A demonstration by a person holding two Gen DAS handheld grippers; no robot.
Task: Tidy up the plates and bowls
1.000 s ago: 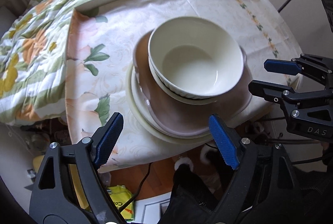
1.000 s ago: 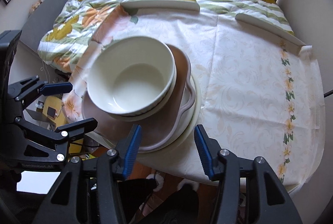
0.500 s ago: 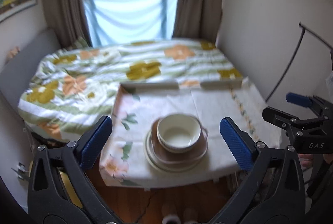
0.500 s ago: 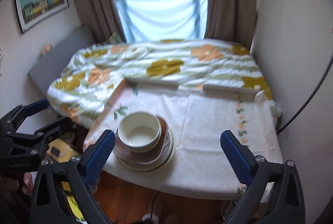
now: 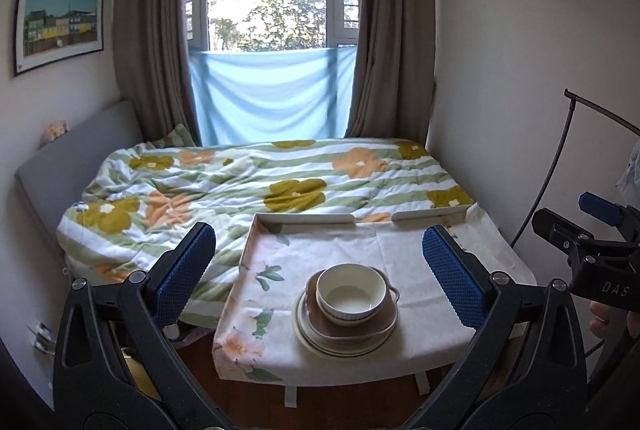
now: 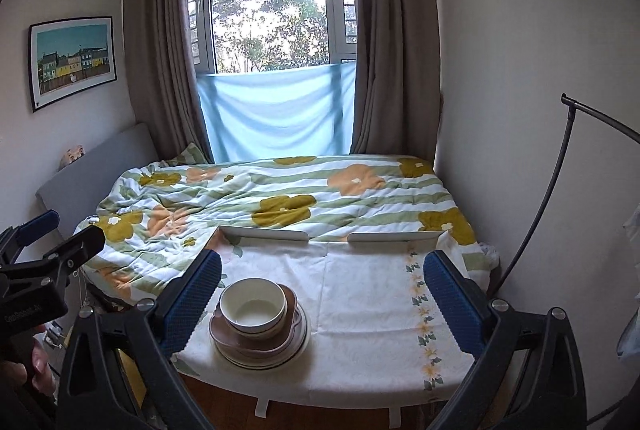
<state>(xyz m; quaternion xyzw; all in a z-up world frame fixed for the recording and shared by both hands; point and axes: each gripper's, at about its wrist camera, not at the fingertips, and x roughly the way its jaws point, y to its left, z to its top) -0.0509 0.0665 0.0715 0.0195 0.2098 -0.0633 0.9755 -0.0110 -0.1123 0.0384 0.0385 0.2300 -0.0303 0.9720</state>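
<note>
Bedroom, cloth-covered floral table (image 5: 360, 242): white ceramic bowl (image 5: 350, 292) stacked on brown dish (image 5: 352, 328) and cream round plates (image 5: 308, 336). My left gripper (image 5: 320, 278) and right gripper (image 6: 320, 294) both spread wide, holding nothing.

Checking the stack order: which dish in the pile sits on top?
The white bowl. It is the deep one, resting on the brown plate, with the pale round plates underneath.

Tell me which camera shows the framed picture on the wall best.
The right wrist view: the framed picture sits further in from the fisheye edge, so its coloured houses read clearly and the frame looks less skewed. The left wrist view shows the same picture complete too, but closer to the rim and more slanted.
</note>
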